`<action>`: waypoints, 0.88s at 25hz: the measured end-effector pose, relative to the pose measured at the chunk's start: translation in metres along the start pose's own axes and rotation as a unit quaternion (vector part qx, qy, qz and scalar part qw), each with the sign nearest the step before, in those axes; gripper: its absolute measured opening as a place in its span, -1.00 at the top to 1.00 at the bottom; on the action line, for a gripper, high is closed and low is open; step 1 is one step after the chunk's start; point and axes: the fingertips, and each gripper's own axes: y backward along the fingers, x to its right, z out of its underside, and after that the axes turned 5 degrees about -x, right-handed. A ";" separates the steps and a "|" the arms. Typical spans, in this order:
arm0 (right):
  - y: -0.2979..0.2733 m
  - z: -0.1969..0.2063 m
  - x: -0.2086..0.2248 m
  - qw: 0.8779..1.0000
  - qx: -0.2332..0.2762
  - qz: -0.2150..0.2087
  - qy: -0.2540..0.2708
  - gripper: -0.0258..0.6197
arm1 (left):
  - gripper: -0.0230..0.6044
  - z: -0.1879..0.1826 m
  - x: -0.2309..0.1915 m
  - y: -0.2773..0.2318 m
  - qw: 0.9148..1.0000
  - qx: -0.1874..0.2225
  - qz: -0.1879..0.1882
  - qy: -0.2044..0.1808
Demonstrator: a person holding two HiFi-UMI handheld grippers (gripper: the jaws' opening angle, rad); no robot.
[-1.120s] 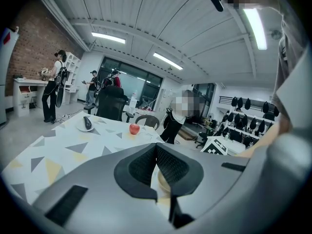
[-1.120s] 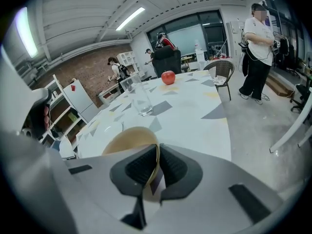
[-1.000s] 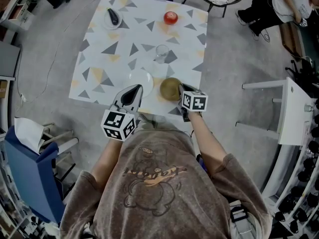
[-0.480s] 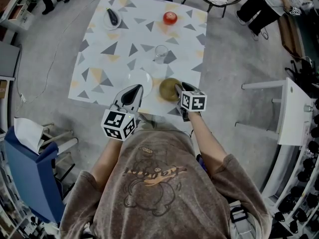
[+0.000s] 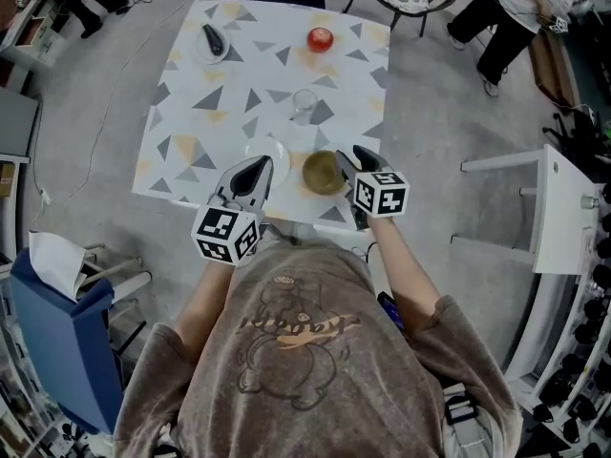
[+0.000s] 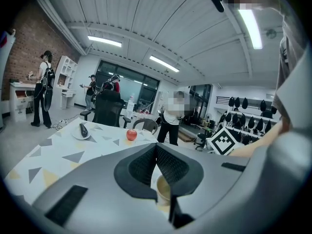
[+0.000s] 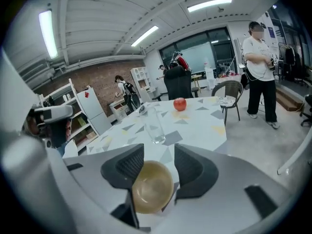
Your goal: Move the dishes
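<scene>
Grey concrete floor and a brick-walled workshop frame the white, triangle-patterned bench (image 5: 191,113), where a person stands at the near edge with a claw in each hand. An olive-tan bowl (image 5: 324,172) sits upright near that front edge, with a white plate (image 5: 267,151) just beside it on the left, a clear glass (image 5: 305,105) farther in and a red apple (image 5: 320,38) at the far side. Right claw (image 7: 157,157) hovers just to the right of the bowl, its jaws having just been opening and now standing apart; the bowl shows below the gap, resting on the bench, with neither pad pressing on it. Left claw (image 6: 156,155) hangs over the near edge by the plate, jaws together and nothing between them. Bowl looks rigid, smooth-glazed and fairly light, so likely slick and breakable if dropped; the surest hold would seem to be the rim on its right side, one pad inside the wall and one outside, closed firmly but not hard. Plate, thin and flat on the bench, would probably offer only its raised edge
</scene>
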 end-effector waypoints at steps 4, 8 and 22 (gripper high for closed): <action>0.027 -0.032 -0.016 0.998 0.053 -0.016 0.023 0.34 | 0.89 -0.015 -0.001 0.004 1.000 0.016 0.000 -0.007; 0.056 -0.061 -0.039 0.992 0.103 -0.036 0.062 0.35 | 0.89 -0.031 -0.001 0.010 0.999 0.031 0.000 -0.016; 0.137 -0.091 -0.098 0.955 0.238 -0.063 0.163 0.50 | 0.89 -0.055 -0.001 0.035 0.996 0.069 -0.024 -0.042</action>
